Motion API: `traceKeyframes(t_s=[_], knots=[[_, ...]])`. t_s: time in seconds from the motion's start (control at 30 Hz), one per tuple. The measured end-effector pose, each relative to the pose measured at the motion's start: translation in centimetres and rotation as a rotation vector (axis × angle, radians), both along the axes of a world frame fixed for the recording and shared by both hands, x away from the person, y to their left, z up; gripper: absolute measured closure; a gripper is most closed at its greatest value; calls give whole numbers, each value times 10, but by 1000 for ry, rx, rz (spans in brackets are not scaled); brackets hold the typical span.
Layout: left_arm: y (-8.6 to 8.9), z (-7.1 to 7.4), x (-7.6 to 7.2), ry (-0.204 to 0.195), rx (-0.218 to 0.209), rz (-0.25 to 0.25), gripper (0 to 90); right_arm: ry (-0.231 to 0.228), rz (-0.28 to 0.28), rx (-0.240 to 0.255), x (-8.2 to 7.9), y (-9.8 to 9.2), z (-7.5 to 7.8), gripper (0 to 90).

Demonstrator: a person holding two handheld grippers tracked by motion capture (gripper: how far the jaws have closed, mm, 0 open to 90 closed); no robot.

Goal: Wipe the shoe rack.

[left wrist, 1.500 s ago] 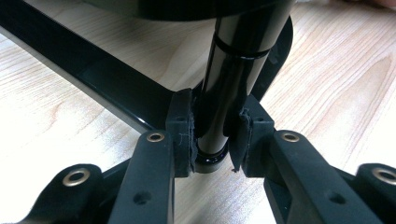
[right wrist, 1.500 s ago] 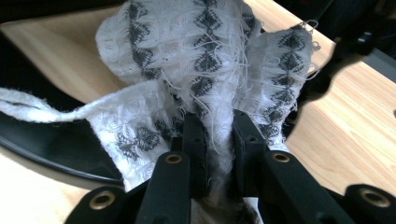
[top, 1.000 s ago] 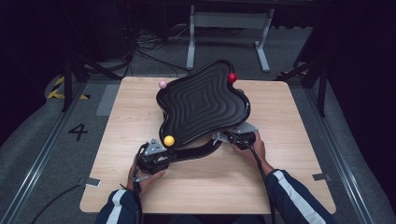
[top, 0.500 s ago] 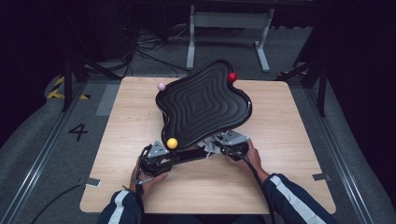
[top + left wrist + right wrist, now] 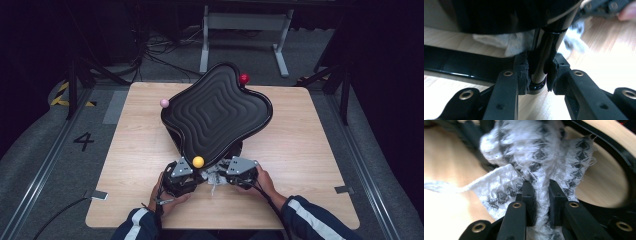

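At the near edge of the tabletop (image 5: 310, 150), the left claw (image 5: 537, 75) was clamped tight on the black stand post (image 5: 544, 57), the right claw (image 5: 541, 202) pinched shut on the white cloth (image 5: 534, 157) beneath the tilted black tray (image 5: 215, 112). A hard tug risked rocking the stand, and the yellow ball (image 5: 198, 161) at the low rim could have spilled off; farther up, the pink ball (image 5: 164, 102) and red ball (image 5: 244, 78) might have followed.

The high view looked forward and down from above the person's side of the wooden table (image 5: 310, 150). Each gripper view sat very close, low over the tabletop, facing along its own jaws. All three shared the white cloth (image 5: 216, 176) (image 5: 511, 42) (image 5: 536, 157) and tabletop.
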State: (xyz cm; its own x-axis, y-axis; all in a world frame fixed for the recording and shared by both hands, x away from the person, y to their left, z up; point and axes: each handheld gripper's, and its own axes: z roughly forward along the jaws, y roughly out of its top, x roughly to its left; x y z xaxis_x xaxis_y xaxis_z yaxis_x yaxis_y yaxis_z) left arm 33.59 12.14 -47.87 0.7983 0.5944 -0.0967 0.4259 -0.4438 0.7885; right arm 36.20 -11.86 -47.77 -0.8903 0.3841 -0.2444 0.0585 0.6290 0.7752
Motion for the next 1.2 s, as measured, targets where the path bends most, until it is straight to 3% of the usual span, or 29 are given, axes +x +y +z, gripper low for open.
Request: traceKeyframes(t_s=[0.43,0.57,0.8,0.97,1.07,1.2], knots=[[-2,0,-1,13,-11,-7,714,-50,53,-39,-9,5,-1,782],[-2,0,-1,9,-12,-10,704,-52,6,-55,-4,-7,-1,789],[-3,0,-2,-10,7,2,590,-50,-73,-62,11,-32,-1,793],[-1,0,-3,-20,-12,10,554,-33,-149,-77,25,-50,-5,794],[-3,0,-6,-28,5,-4,690,-28,-213,-75,36,-66,-6,794],[-3,0,-5,-28,12,-5,722,-55,-244,-29,32,-83,1,797]])
